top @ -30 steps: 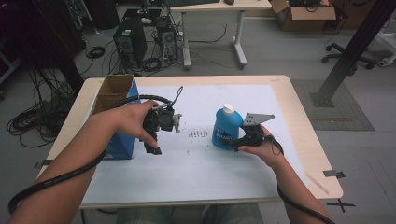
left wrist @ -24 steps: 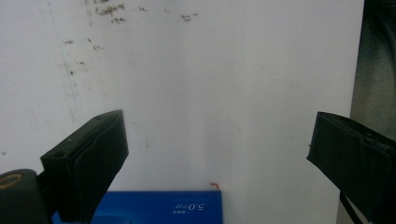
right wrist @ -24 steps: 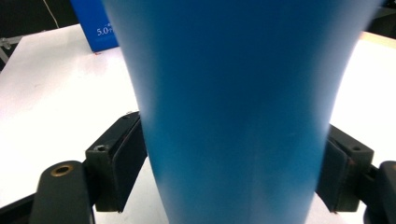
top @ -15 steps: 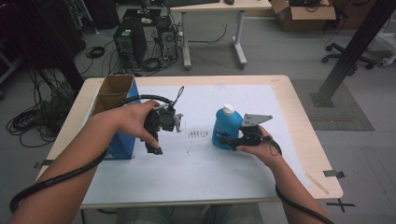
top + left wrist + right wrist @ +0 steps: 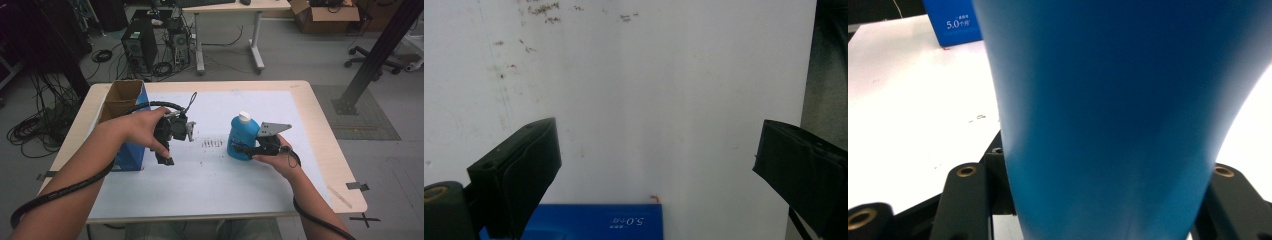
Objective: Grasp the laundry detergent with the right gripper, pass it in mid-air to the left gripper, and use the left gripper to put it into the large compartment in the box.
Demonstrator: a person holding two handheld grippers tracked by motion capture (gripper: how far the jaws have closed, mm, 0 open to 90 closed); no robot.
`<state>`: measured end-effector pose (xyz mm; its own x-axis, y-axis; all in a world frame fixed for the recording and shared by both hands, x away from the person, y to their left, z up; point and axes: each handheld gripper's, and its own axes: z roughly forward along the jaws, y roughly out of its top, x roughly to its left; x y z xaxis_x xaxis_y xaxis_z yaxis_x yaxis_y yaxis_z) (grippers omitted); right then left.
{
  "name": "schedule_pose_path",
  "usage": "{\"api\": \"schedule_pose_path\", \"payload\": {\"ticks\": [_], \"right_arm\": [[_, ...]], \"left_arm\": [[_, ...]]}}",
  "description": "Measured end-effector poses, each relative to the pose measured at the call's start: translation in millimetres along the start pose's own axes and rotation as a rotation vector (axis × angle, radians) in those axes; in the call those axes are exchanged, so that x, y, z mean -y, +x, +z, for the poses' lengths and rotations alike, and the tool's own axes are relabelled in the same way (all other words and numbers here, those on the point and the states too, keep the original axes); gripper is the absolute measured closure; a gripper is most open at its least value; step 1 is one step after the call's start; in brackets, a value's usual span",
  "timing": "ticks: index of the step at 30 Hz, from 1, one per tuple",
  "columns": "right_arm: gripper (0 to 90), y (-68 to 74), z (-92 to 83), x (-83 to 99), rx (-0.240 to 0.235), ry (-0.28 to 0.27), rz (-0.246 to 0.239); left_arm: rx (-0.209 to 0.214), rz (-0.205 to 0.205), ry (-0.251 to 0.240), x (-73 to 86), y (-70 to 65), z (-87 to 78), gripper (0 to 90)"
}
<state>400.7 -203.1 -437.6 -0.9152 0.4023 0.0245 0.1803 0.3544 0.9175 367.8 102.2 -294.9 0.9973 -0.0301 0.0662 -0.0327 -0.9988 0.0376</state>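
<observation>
One blue bottle (image 5: 242, 138) with a white cap stands upright on the surface (image 5: 220, 195). One blue box (image 5: 129, 150), open at the top, stands well apart from that bottle. Two grippers are above the surface.

Bottle (image 5: 243, 136) upright right of centre on the bench (image 5: 210, 192). Open box (image 5: 122, 120) at left edge. Left gripper (image 5: 167, 161) between them, right gripper (image 5: 239, 148) against bottle's right side.

From my right gripper view, the blue bottle (image 5: 1108, 120) hides both pads (cap cropped). The blue box (image 5: 589, 222) is cut off below.
</observation>
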Motion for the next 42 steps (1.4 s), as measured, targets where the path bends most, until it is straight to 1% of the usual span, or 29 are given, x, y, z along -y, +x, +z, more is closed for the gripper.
{"api": "schedule_pose_path", "payload": {"ticks": [7,8,12,14,18,19,20,23,24,25,27,29,31,32,35,36,37,39,40,42], "right_arm": [[44.4,0.0,-0.5,0.6,-0.003,-0.008,-0.001],[44.5,0.6,-0.8,0.2,-0.014,-0.008,-0.007],[44.6,4.0,-2.8,-4.3,-0.024,-0.012,-0.023],[44.6,8.4,-7.8,-12.4,-0.040,-0.021,-0.042],[44.6,12.4,-18.0,-24.6,-0.060,-0.030,-0.062],[44.6,12.4,-18.0,-24.6,-0.060,-0.030,-0.062],[44.6,14.1,-23.7,-30.1,-0.071,-0.033,-0.061],[44.6,16.4,-32.1,-36.6,-0.083,-0.037,-0.070],[44.6,16.4,-32.1,-36.6,-0.083,-0.037,-0.070],[44.6,18.2,-37.2,-39.6,-0.095,-0.043,-0.071],[44.6,19.5,-39.3,-40.9,-0.104,-0.044,-0.077],[44.6,24.2,-43.7,-43.5,-0.127,-0.042,-0.094],[44.5,26.3,-44.4,-44.1,-0.136,-0.042,-0.097],[44.5,30.6,-44.9,-45.1,-0.156,-0.039,-0.109],[44.5,37.7,-43.1,-46.6,-0.180,-0.037,-0.129],[44.5,37.7,-43.1,-46.6,-0.180,-0.037,-0.129],[44.6,42.6,-40.7,-47.5,-0.196,-0.034,-0.144],[44.6,44.2,-39.7,-47.8,-0.201,-0.034,-0.147],[44.6,47.8,-37.2,-47.8,-0.214,-0.032,-0.156],[44.6,49.9,-35.1,-47.4,-0.223,-0.032,-0.158]], "left_arm": [[0.000,-0.003,-0.002,-1.6,-1.0,-1.2,4.9],[-0.001,-0.003,0.000,-1.7,-1.0,-1.6,4.8],[0.000,-0.011,0.006,-2.4,-0.9,-2.6,4.6],[-0.007,-0.013,0.012,-3.7,-1.5,-5.0,4.6],[-0.017,-0.012,0.007,-6.4,-2.5,-12.2,4.5],[-0.017,-0.012,0.007,-6.4,-2.5,-12.2,4.5],[-0.021,-0.009,0.008,-7.4,-3.1,-15.0,4.6],[-0.024,-0.007,0.010,-9.0,-4.5,-19.6,4.5],[-0.024,-0.007,0.010,-9.0,-4.5,-19.6,4.6],[-0.024,-0.007,0.012,-9.7,-5.2,-21.5,4.4],[-0.027,-0.009,0.014,-10.3,-6.1,-23.3,4.6],[-0.030,-0.008,0.015,-11.2,-7.2,-25.7,4.6],[-0.029,-0.007,0.016,-12.0,-7.9,-27.2,4.5],[-0.031,-0.004,0.016,-13.4,-8.8,-29.0,4.6],[-0.031,-0.002,0.018,-16.5,-10.6,-31.0,4.5],[-0.031,-0.002,0.018,-16.5,-10.6,-31.0,4.4],[-0.030,0.001,0.020,-18.2,-11.6,-31.9,4.5],[-0.030,0.003,0.021,-19.4,-12.2,-32.6,4.4],[-0.026,0.002,0.018,-20.8,-13.1,-33.8,4.3],[-0.025,0.003,0.021,-21.2,-13.2,-34.4,4.5]]}}
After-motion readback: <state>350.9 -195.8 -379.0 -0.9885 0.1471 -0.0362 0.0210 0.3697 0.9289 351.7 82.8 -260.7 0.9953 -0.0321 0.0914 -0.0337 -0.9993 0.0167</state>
